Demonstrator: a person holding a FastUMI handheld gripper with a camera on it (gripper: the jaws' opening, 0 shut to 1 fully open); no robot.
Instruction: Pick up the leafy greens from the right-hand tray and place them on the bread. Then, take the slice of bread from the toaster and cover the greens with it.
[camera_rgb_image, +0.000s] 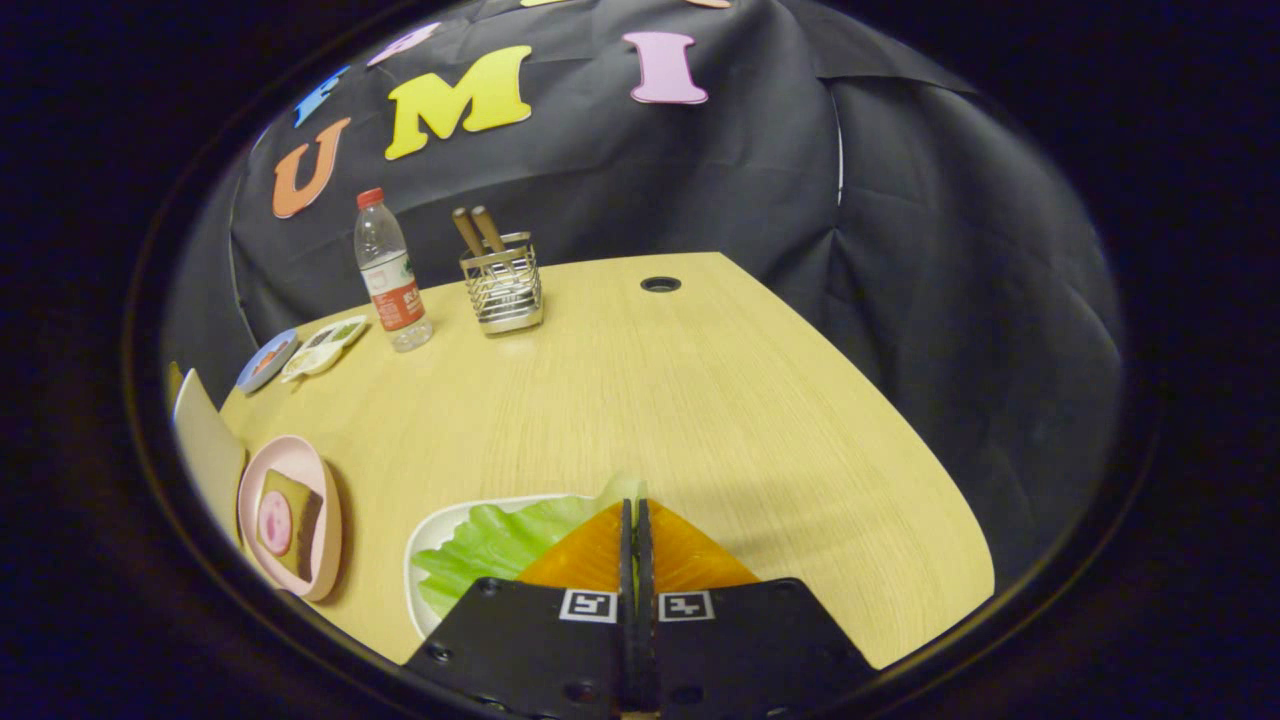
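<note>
So the gripper (636, 510) is down low over the white tray (428, 540) at the near edge of the worktop (650, 400), and its jaws are pressed together with just a thin slit between them. A pale bit of the greens (500, 545) pokes up right at the tips, but I honestly can't tell if the leaf is actually pinched in there. The rest of the greens lie in the tray, spreading out to the left of the fingers.

Writing-wise: the bottle (390, 270) at the back has a red and white label, way too small to read. There are black-and-white square markers on the gripper body, no text on them.

Left of the tray there's a pink plate (325, 540) with the bread (300, 515) on it and a round pink slice on top. Further back on the left sit a blue dish (265, 362) and a small white dish (325, 348) beside the bottle. Next to the bottle is a wire holder (503, 285) with two brown handles sticking up.

The worktop is light wood grain with a dark round hole (660, 284) near the far edge. Black cloth hangs all around behind it, a bit wrinkled.
</note>
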